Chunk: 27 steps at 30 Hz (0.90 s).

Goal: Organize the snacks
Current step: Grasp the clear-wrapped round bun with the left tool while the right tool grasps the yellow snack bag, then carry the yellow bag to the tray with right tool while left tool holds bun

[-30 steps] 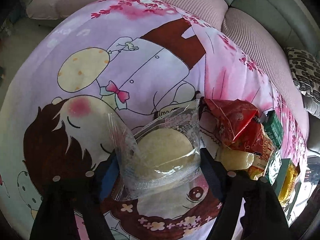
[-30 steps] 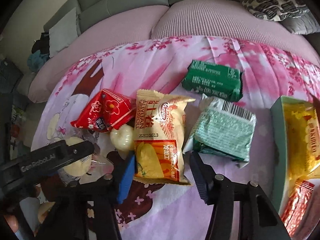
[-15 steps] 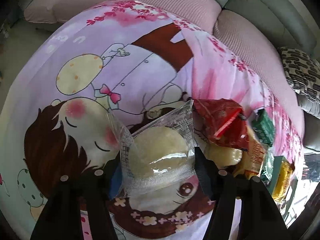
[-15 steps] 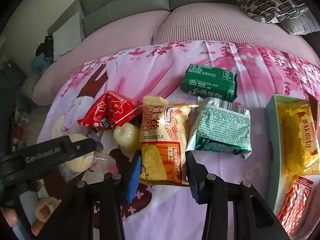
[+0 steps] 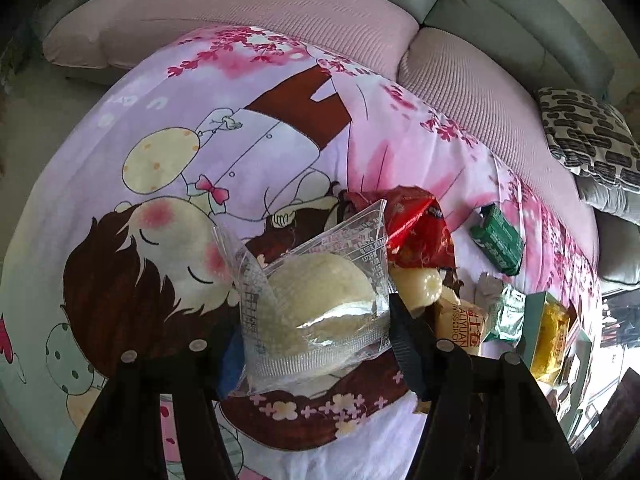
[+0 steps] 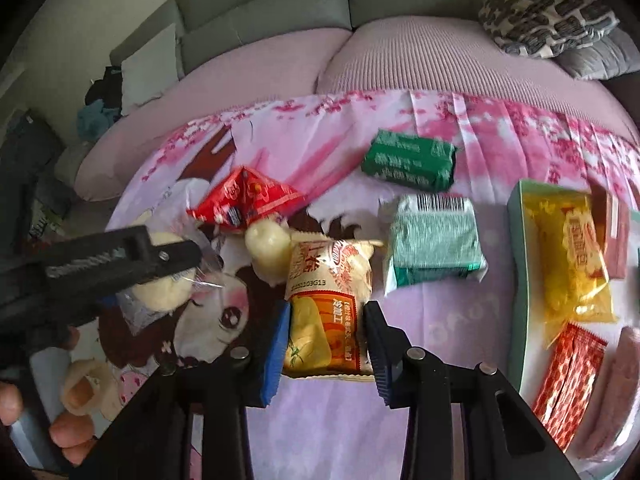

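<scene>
My left gripper is shut on a clear-wrapped pale round cake and holds it above the cartoon cloth; it shows in the right wrist view too. My right gripper has its jaws closed around the bottom of an orange and white snack packet lying on the cloth. Nearby lie a red packet, a bare pale cake, a light green packet and a dark green packet.
A teal tray at the right holds a yellow packet and a red patterned packet. The cloth covers a table in front of a pink sofa with a patterned cushion.
My right gripper has moved forward and narrowed its jaws onto the orange packet. My left gripper has lifted the wrapped cake a little, keeping hold.
</scene>
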Each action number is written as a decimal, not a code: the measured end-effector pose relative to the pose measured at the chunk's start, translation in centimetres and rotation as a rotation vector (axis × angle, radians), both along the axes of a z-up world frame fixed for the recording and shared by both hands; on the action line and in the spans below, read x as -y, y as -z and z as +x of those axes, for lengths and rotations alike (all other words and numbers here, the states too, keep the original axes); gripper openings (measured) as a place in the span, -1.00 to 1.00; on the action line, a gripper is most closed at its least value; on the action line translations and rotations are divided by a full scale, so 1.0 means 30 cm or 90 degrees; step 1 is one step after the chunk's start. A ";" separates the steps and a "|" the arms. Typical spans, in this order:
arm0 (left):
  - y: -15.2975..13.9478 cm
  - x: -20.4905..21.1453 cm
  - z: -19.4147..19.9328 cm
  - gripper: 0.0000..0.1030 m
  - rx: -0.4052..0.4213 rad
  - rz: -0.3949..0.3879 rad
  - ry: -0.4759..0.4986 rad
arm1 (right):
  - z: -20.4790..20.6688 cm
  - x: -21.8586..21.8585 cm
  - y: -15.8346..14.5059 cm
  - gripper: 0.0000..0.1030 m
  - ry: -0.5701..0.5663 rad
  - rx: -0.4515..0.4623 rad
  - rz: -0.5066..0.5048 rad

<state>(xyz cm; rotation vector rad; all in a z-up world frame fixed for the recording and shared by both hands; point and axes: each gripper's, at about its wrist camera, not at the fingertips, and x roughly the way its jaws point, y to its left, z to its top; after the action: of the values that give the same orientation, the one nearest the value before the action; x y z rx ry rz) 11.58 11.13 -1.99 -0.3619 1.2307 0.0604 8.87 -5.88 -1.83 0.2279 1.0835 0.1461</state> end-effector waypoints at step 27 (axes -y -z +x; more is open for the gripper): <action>0.063 0.031 0.019 0.27 -0.042 -0.025 0.008 | 0.047 -0.029 0.074 -0.24 -0.001 -0.031 -0.024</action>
<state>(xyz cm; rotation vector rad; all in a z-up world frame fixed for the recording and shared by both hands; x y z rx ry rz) 12.15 10.20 -3.90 -0.3893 1.3010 0.0370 10.28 -5.01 -4.04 0.1984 1.1343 0.1217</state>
